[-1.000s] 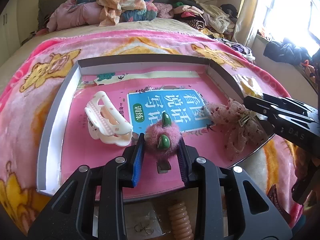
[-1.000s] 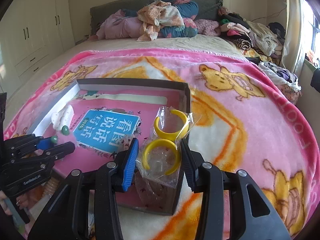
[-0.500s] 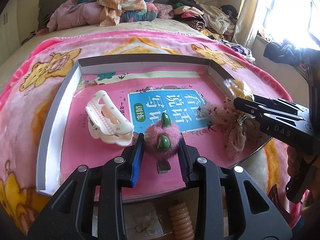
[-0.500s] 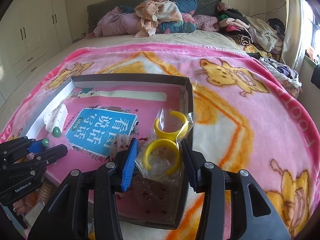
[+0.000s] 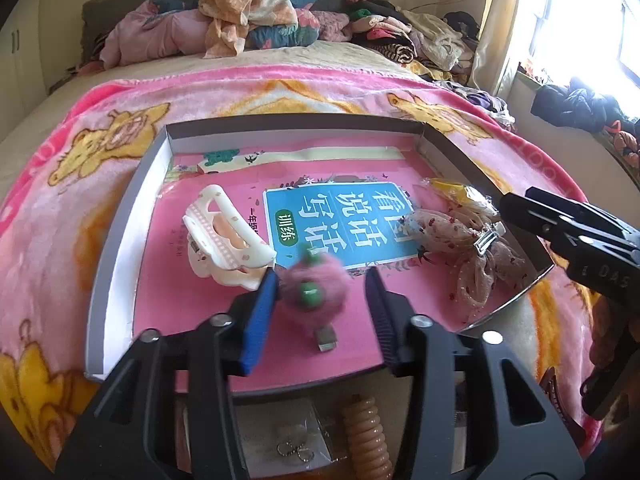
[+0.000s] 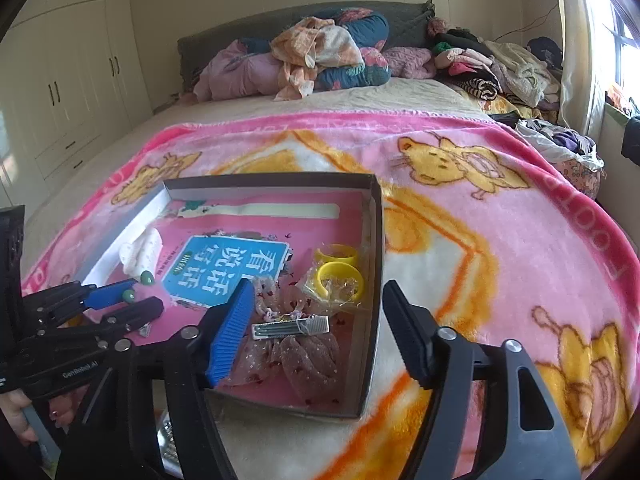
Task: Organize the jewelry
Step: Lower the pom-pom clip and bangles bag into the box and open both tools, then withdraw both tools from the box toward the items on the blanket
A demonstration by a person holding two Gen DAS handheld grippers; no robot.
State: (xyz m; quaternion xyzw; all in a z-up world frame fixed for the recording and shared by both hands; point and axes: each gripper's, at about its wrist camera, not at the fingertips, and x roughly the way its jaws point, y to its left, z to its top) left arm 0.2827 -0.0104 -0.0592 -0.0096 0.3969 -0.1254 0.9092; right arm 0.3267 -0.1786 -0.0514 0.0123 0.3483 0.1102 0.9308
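I have let go on both sides since half a second ago: the pink fuzzy hair clip [image 5: 314,292], which was pinched in my left gripper [image 5: 320,312], now sits blurred between jaws spread wide, and the bagged yellow bangles [image 6: 338,274] that my right gripper [image 6: 316,336] was clamping now lie on the box floor. The fuzzy clip, with its green beads, is near the front edge of the shallow cardboard box [image 5: 116,240]; I cannot tell whether it has fully settled on the pink floor. Just left of it lies the white claw clip [image 5: 224,244], close to the blue finger. The bangles rest in the box's right part, against the right wall, and nearer to me lies the sheer dotted bow clip [image 6: 296,340] with its metal barrette showing. My right gripper's jaws stand wide apart and hold nothing; they straddle the box's right wall. The box floor shows a blue printed label [image 5: 340,224]. The box rests on a pink cartoon blanket [image 6: 500,208] spread over the bed, with piled clothes [image 6: 320,56] at the headboard.
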